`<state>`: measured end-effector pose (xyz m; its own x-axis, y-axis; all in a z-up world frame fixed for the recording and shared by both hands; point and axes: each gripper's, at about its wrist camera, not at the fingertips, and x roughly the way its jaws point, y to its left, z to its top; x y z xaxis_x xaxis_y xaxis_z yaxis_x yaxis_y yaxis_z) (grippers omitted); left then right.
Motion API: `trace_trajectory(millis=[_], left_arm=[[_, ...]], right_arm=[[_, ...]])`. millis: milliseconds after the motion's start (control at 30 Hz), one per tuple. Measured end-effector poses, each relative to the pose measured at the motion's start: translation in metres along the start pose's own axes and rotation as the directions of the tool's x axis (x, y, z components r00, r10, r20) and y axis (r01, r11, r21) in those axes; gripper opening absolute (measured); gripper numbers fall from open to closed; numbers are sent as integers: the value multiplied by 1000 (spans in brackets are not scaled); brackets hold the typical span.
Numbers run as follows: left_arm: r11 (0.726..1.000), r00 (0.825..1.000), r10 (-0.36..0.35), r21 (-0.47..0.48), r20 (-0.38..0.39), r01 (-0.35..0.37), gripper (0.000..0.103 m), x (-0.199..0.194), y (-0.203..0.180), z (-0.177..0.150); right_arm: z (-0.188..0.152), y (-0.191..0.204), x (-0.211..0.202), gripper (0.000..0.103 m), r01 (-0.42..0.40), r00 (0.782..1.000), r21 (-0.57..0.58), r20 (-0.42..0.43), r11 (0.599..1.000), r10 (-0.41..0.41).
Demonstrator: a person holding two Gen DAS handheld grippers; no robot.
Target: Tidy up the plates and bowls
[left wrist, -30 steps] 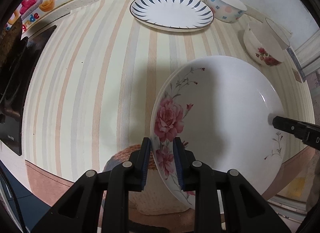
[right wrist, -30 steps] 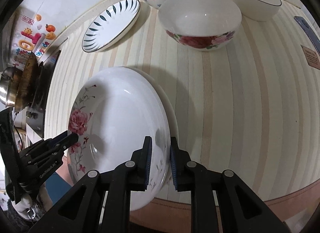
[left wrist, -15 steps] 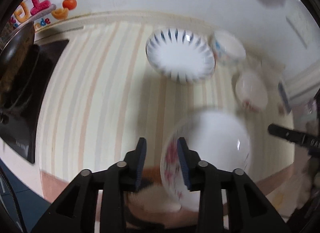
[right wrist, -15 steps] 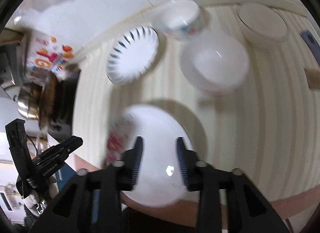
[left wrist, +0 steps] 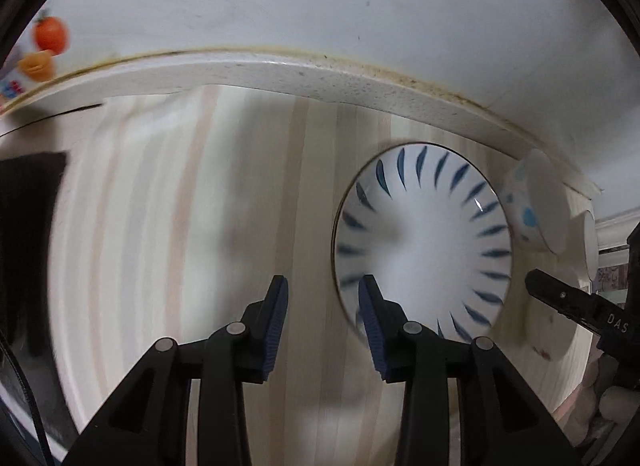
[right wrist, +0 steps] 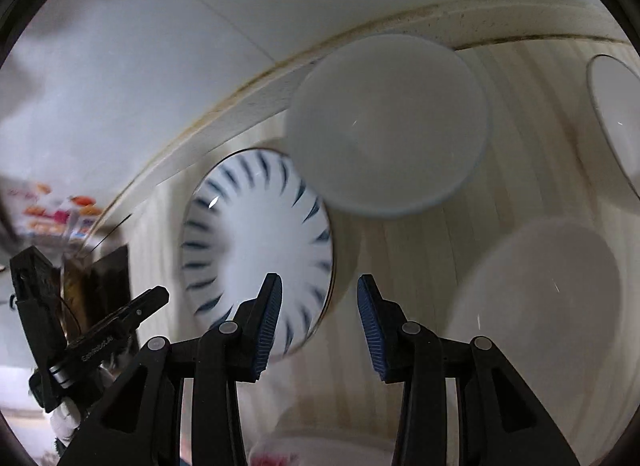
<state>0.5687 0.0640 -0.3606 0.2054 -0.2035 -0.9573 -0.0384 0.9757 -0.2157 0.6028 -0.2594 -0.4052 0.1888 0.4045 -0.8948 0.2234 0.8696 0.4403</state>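
Observation:
A white plate with blue leaf marks (left wrist: 424, 250) lies on the striped counter (left wrist: 200, 225) near the back wall; it also shows in the right wrist view (right wrist: 256, 250). My left gripper (left wrist: 323, 306) is open and empty at the plate's left rim. My right gripper (right wrist: 318, 306) is open and empty at its right rim. A dotted bowl (left wrist: 528, 205) stands right of the plate, seen from above in the right wrist view (right wrist: 388, 125). The rose bowl (right wrist: 536, 298) and a plain white bowl (right wrist: 620, 117) are to the right. The rose plate's edge (right wrist: 320, 450) shows blurred at the bottom.
A raised speckled counter edge (left wrist: 320, 77) and white wall run along the back. A black stove (left wrist: 24, 250) is at the left. Fruit stickers (left wrist: 44, 45) are on the wall at far left.
Both grippers let go of the rose plate, opened, and moved forward to either side of the blue-leaf plate. The rose plate stays behind near the front edge.

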Motion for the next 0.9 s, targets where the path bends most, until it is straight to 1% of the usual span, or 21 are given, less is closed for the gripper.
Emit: trace_trajectory(millis=[33, 100, 133, 167, 200, 233, 267, 367, 467, 600, 733, 800, 900], left_arm=[[1000, 1000, -8, 6, -8, 8, 34, 6, -1, 4], [999, 999, -38, 17, -24, 38, 34, 18, -3, 12], [999, 999, -38, 23, -26, 39, 34, 22, -4, 15], [999, 999, -43, 33, -21, 44, 33, 24, -6, 17], [998, 999, -52, 41, -16, 53, 31, 26, -7, 18], [997, 999, -53, 52, -12, 54, 21, 29, -9, 18], [997, 999, -44, 58, -11, 44, 19, 31, -9, 18], [996, 1000, -29, 81, 11, 28, 17, 33, -12, 15], [996, 999, -30, 90, 28, 27, 15, 28, -11, 10], [994, 998, -28, 103, 50, 23, 15, 18, -13, -1], [993, 996, -35, 118, 77, 26, 15, 2, -18, -11], [992, 996, -36, 122, 78, 26, 15, -6, -19, -18], [992, 996, -34, 123, 85, 23, 15, -21, -15, -28]], right_arm=[[4, -1, 8, 42, 9, 1000, 8, -1, 1000, -9], [10, -4, 16, 33, 20, 1000, 10, 10, 1000, -20], [12, -2, 17, 30, 30, 999, 0, 20, 1000, -30], [14, 0, 19, 18, 27, 999, -13, 33, 1000, -27], [15, 2, 19, 16, 17, 999, -21, 35, 1000, -17], [16, 4, 20, 16, 37, 999, -32, 41, 999, -35], [15, 7, 21, 15, 50, 998, -42, 42, 998, -49], [12, 13, 26, 15, 81, 996, -68, 46, 994, -78], [10, 17, 29, 15, 93, 995, -76, 54, 993, -89], [5, 24, 31, 15, 106, 993, -97, 61, 990, -100], [-4, 29, 22, 15, 111, 992, -116, 79, 987, -102], [-8, 34, 19, 15, 104, 992, -119, 81, 987, -95], [-21, 37, 5, 15, 90, 993, -131, 86, 987, -79]])
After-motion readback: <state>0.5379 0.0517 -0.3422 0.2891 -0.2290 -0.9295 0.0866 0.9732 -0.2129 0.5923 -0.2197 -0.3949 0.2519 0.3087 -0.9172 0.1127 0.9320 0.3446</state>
